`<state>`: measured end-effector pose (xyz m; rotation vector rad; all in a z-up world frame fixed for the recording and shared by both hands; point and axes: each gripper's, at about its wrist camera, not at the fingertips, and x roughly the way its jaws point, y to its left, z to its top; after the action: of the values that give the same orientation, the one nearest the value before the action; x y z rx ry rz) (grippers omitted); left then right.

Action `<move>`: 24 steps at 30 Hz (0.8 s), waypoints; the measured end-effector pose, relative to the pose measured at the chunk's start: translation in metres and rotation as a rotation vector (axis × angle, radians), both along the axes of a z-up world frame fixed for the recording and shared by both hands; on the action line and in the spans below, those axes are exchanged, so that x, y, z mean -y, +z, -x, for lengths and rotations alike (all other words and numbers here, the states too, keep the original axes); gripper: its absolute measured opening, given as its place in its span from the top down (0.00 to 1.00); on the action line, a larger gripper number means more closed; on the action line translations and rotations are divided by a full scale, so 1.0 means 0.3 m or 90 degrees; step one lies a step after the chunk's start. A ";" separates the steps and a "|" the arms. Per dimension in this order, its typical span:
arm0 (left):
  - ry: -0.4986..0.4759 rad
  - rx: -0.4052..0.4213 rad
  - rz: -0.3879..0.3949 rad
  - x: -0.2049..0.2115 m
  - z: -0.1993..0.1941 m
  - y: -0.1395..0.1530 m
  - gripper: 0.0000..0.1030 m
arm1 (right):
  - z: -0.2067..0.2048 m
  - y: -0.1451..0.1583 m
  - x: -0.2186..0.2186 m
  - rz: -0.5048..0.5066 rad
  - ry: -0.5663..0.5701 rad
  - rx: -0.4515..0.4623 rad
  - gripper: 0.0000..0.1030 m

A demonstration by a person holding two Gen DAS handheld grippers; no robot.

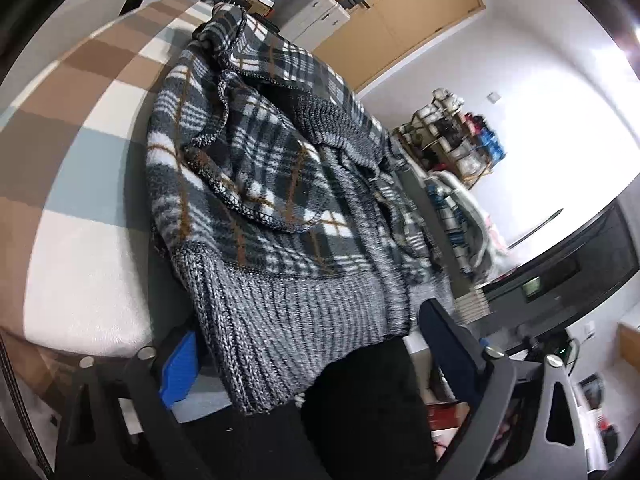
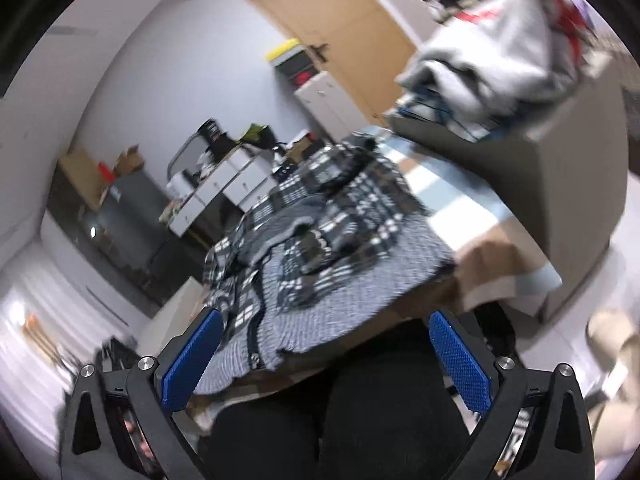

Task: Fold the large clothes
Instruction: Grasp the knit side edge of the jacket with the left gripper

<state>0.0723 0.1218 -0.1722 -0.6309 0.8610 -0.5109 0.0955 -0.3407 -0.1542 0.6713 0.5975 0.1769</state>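
Note:
A large grey knit cardigan with a black, white and brown plaid lining (image 1: 256, 184) lies rumpled on a table covered with a checked brown, blue and white cloth (image 1: 80, 184). Its ribbed hem hangs over the near edge. My left gripper (image 1: 308, 344) is open, its blue pads either side of the hem, not closed on it. In the right wrist view the same cardigan (image 2: 320, 232) lies on the table ahead. My right gripper (image 2: 326, 340) is open and empty, just before the cardigan's near edge.
A grey box holding piled clothes (image 2: 500, 80) stands on the table's right side. White cabinets (image 2: 224, 184) and a wooden door (image 2: 332, 28) are behind. A person's dark trousers (image 2: 360, 420) are below the grippers. Shelves of clutter (image 1: 452, 136) stand by the far wall.

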 end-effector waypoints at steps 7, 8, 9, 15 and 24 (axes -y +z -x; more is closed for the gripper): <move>0.030 -0.007 -0.017 -0.034 -0.023 0.004 0.79 | -0.080 -0.150 0.166 -0.164 -0.017 -0.090 0.00; 0.027 0.000 -0.021 -0.035 -0.022 0.013 0.87 | -0.093 -0.162 0.178 -0.167 -0.023 -0.103 0.00; 0.023 0.008 -0.023 -0.034 -0.021 0.021 0.88 | -0.106 -0.172 0.186 -0.163 -0.028 -0.113 0.00; 0.010 0.011 0.003 -0.021 -0.035 0.016 0.94 | -0.183 -0.206 0.232 -0.131 -0.055 -0.126 0.00; 0.014 -0.013 -0.016 -0.006 -0.032 -0.005 0.81 | -0.264 -0.245 0.244 -0.168 -0.045 -0.141 0.00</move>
<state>0.0820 0.1236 -0.1737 -0.6232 0.8783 -0.4743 0.1747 -0.4138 -0.2276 0.9749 0.7685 0.1170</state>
